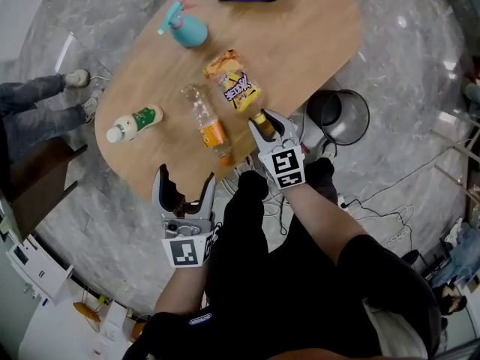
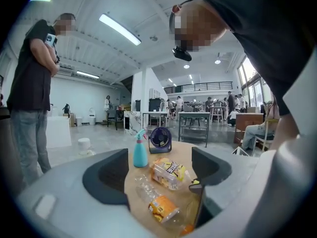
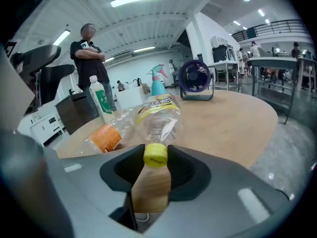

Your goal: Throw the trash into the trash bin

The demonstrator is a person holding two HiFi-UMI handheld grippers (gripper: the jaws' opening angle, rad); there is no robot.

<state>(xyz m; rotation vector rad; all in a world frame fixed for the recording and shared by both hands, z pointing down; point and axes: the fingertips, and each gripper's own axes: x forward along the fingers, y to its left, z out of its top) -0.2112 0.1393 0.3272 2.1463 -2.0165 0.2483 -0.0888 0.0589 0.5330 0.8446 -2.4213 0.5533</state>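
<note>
Yellow cap (image 3: 156, 154) is what I've got. The right gripper (image 3: 156, 157) is pinching it from both sides, with the crumpled yellow-label bottle (image 1: 234, 81) lying on its side on the table (image 1: 315, 36), neck toward me.

My guess on why the cap: the body looks too wide and squashy to grab, while the neck is the firm bit and the end nearest the table edge. The trash bin (image 1: 366, 111) sits on the floor just beside the table on that same side, so it should be a short swing over once the bottle is lifted.

The right forearm reaches out ahead, gripper tipped down at the table edge. The left gripper (image 2: 161, 175) hangs by the near edge, roughly level, jaws spread with nothing in them. It's aimed toward the orange-label bottle (image 1: 210, 126), so that's probably next.
</note>
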